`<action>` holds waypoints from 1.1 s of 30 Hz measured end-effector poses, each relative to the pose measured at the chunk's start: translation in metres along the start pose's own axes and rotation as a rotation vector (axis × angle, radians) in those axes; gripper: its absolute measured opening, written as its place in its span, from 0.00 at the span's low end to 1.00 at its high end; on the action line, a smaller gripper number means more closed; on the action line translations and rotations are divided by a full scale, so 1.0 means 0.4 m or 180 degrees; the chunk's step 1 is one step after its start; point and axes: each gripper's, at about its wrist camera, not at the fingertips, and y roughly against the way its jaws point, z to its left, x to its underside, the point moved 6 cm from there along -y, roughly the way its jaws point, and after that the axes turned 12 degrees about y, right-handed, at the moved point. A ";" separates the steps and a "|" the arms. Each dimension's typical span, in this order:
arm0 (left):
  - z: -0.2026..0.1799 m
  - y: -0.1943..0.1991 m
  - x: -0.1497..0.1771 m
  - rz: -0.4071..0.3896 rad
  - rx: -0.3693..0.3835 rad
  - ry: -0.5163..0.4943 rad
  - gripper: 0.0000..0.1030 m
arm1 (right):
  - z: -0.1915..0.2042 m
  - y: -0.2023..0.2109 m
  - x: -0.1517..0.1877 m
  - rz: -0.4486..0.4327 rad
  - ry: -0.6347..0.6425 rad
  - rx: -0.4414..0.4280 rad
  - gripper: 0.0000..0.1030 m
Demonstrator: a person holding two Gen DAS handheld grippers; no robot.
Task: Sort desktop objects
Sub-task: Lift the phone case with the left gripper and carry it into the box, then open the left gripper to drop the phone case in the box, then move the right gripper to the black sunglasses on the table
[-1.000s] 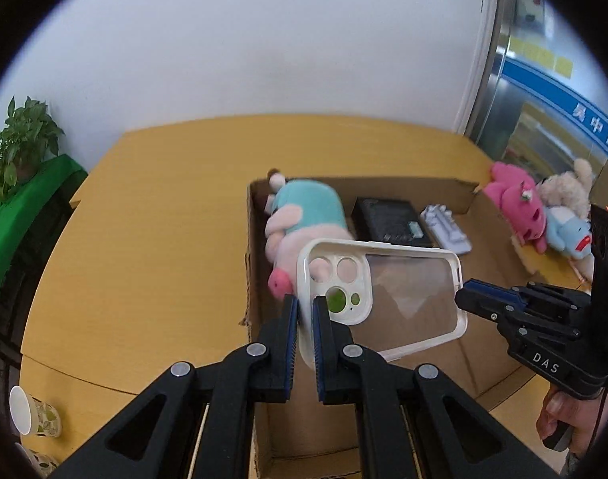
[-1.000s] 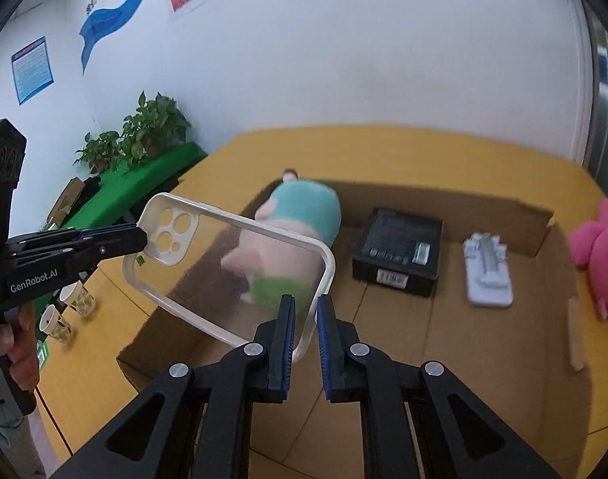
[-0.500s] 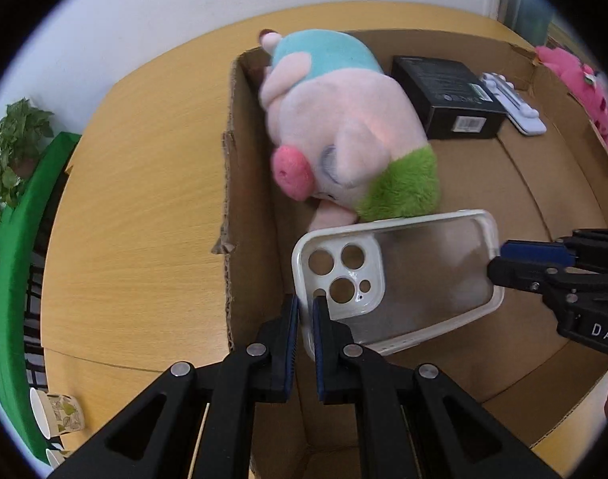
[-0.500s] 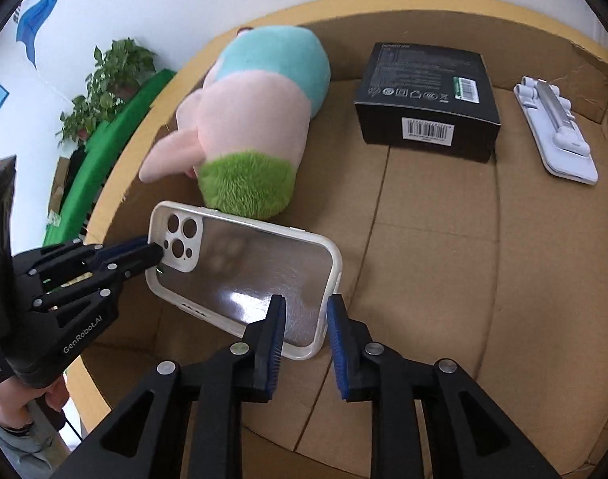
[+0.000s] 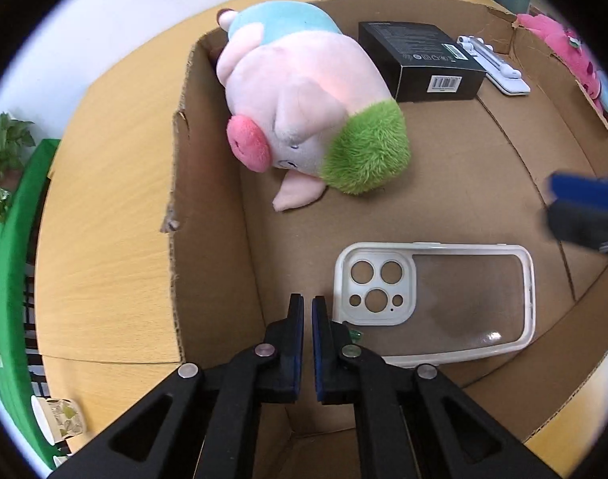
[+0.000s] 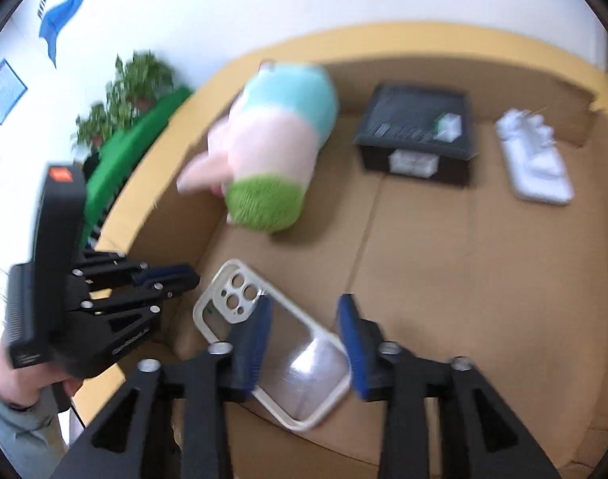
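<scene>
Blurring smears the right-wrist view. Phone case (image 5: 433, 303) now lies flat near the cardboard box's (image 5: 212, 207) near-left corner, released: left tool (image 5: 307, 307) shut empty beside it, right tool (image 6: 304, 315) just opened, straddling it.

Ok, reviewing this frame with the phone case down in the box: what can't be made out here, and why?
- Box labels: print on the black box is too small in the left wrist view and blurred in the right wrist view.
- White stand: blur smears its shape in the right wrist view.
- Pink plush: cut off by the left view's edge and the cardboard box wall.
- Phone case: its near edge sits behind the left gripper.
</scene>
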 end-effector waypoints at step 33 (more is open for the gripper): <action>-0.108 0.465 0.087 -0.2062 0.0999 0.0569 0.78 | -0.005 0.375 0.146 -0.1120 0.0323 0.1534 1.00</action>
